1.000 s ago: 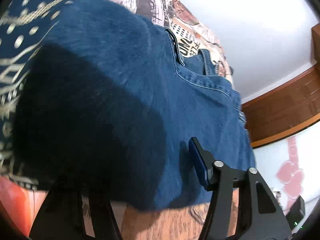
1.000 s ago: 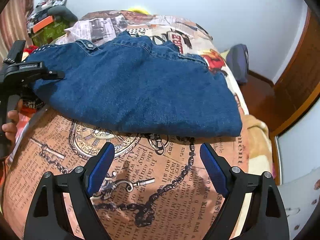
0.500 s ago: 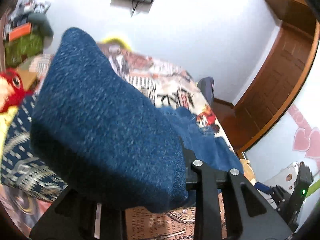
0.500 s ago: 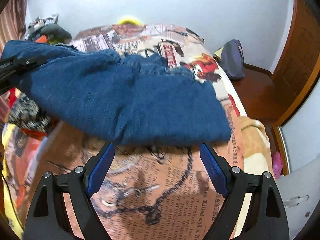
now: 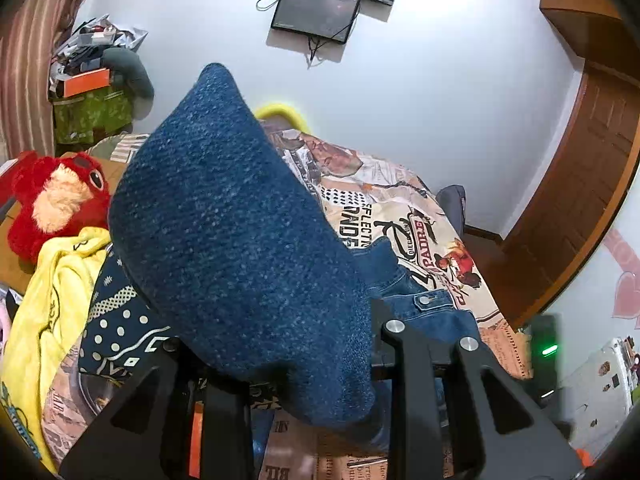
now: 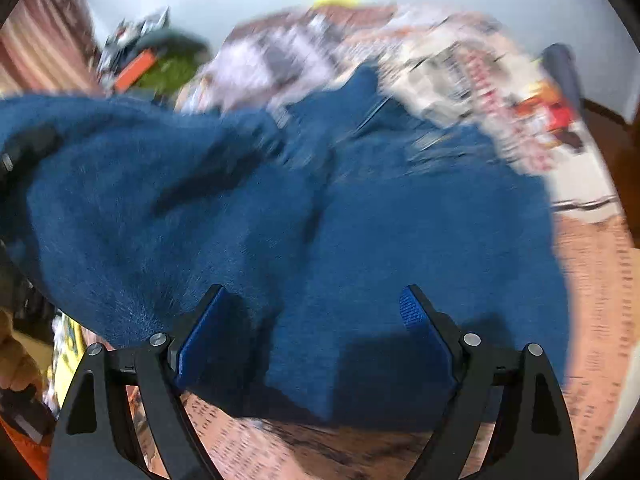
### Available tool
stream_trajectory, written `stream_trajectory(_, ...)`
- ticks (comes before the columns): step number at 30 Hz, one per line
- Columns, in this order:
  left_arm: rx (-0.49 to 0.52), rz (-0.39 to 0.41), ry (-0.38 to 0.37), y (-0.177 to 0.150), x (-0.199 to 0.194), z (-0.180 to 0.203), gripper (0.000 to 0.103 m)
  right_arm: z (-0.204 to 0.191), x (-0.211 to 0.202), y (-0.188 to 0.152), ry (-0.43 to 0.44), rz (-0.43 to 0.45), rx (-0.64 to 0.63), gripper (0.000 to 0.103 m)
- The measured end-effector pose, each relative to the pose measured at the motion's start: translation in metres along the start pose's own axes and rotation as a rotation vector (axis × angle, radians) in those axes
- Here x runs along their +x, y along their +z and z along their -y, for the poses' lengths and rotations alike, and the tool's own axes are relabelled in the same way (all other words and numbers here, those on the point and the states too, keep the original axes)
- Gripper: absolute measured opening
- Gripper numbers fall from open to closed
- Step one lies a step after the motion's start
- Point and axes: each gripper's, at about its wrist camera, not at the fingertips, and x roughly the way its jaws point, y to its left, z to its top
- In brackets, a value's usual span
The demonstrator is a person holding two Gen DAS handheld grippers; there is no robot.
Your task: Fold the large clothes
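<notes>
Blue denim jeans lie on the printed bedspread. My left gripper is shut on a thick fold of the jeans and holds it up off the bed; the cloth hides both pads. The waistband with its metal button still rests on the bed beyond. In the blurred right wrist view, my right gripper stands open just above the jeans' near edge. Denim lies under and between its blue pads, which do not press on it. The lifted fold rises at the left of that view.
A red plush toy, a yellow garment and a dark blue patterned cloth lie to the left. A cluttered pile stands by the wall, a screen hangs above, and a wooden door is at the right. A hand shows low on the left.
The left gripper closed on the jeans' edge and raised it off the bed. The right gripper, still open, moved forward from the bare bedspread to over the jeans' near edge.
</notes>
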Motion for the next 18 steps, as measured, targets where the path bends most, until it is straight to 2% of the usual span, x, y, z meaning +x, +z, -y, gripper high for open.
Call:
stream_trajectory(3,0.040,-0.009,0.028,-0.004,0.008,0.013,0.028,-0.005,0.022,-0.006,-0.007,-0.032,0.025,0.087)
stream_trajectory(7,0.105,0.004,0.039,-0.003,0.014,0.040,0.028,-0.001,0.014,-0.008,0.008,-0.041,-0.017,0.086)
stream_trajectory(9,0.128,0.004,0.004,0.001,0.015,0.054,0.028,0.014,-0.002,-0.010,0.023,-0.018,0.012,0.086)
stream_trajectory(12,0.208,0.001,-0.061,0.006,0.025,0.099,0.028,0.048,-0.029,-0.022,0.011,0.055,0.100,0.086)
stream_trajectory(14,0.286,-0.013,-0.108,0.000,0.036,0.135,0.028,0.076,-0.042,-0.035,-0.009,0.067,0.166,0.086)
stream_trajectory(16,0.350,-0.050,-0.164,-0.014,0.050,0.169,0.028,0.100,-0.055,-0.051,-0.037,0.080,0.208,0.086)
stream_trajectory(18,0.418,-0.129,-0.229,-0.036,0.070,0.198,0.028,0.117,-0.066,-0.061,-0.102,0.078,0.233,0.086)
